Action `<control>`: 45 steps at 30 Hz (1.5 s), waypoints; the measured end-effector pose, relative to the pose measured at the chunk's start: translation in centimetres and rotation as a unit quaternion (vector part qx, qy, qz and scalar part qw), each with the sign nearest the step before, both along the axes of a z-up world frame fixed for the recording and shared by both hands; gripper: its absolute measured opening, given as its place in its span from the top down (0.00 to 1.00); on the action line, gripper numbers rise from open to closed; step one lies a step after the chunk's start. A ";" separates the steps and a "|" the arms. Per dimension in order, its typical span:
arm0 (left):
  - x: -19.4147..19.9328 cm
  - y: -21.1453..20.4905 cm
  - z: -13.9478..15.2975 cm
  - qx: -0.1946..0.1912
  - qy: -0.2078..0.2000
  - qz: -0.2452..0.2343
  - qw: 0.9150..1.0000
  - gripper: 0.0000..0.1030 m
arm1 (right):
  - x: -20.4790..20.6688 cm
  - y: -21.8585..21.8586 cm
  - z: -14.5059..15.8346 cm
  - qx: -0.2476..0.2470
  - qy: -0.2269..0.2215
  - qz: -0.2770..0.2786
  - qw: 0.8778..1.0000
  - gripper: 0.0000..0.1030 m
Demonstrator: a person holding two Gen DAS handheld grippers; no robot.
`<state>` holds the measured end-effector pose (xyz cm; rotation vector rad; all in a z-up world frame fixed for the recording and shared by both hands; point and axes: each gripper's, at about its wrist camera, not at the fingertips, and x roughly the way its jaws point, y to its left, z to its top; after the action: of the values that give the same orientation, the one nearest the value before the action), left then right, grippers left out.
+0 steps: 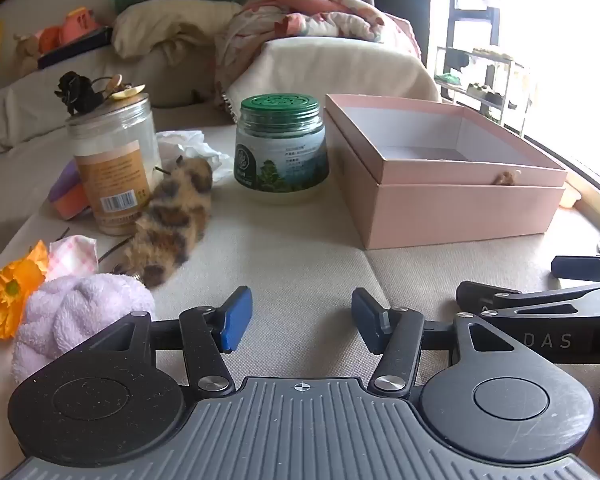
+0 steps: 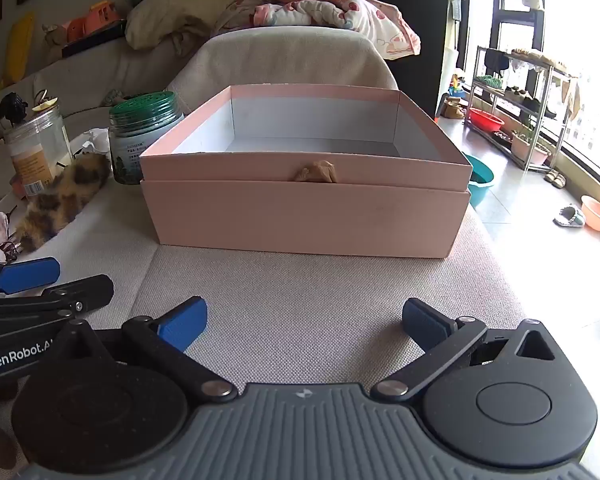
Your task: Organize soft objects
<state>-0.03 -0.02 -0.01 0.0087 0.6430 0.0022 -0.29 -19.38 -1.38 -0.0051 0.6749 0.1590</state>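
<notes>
Both grippers empty, jaws spread: left gripper (image 1: 298, 318), right gripper (image 2: 304, 326). Best next: left takes leopard plush (image 1: 172, 220) mid-left, drops into empty pink box (image 2: 306, 216).

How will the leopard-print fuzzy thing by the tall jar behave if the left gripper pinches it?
The leopard-print plush piece looks furry and slumped, so it will probably compress and flop rather than hold shape. It seems light; a push would likely drag it across the fabric surface, not roll it. It leans near the clear jar, so a careless sweep might nudge that jar.
</notes>
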 end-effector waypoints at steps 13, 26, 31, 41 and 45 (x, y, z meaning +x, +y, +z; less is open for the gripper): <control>-0.5 -0.4 -0.1 -0.002 -0.007 0.002 1.000 0.42 | 0.0 0.0 0.0 0.001 0.000 0.000 1.000 0.00; -0.8 0.0 -0.1 -0.006 -0.009 0.002 1.000 0.42 | 0.0 0.0 0.0 0.001 0.000 0.000 1.000 0.00; -0.8 0.0 -0.1 -0.006 -0.009 0.002 1.000 0.42 | -0.1 0.0 0.0 0.001 0.000 0.000 1.000 0.00; -0.8 0.0 -0.1 -0.006 -0.009 0.002 1.000 0.42 | -0.1 0.0 0.0 0.001 0.000 0.000 1.000 0.00; -0.9 0.0 -0.2 -0.007 -0.009 0.002 1.000 0.42 | -0.1 0.0 0.0 0.001 0.000 0.000 1.000 0.00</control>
<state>-0.88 -0.02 -0.17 -0.0062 0.6253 0.0021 -0.35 -19.42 -1.36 -0.0034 0.6751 0.1597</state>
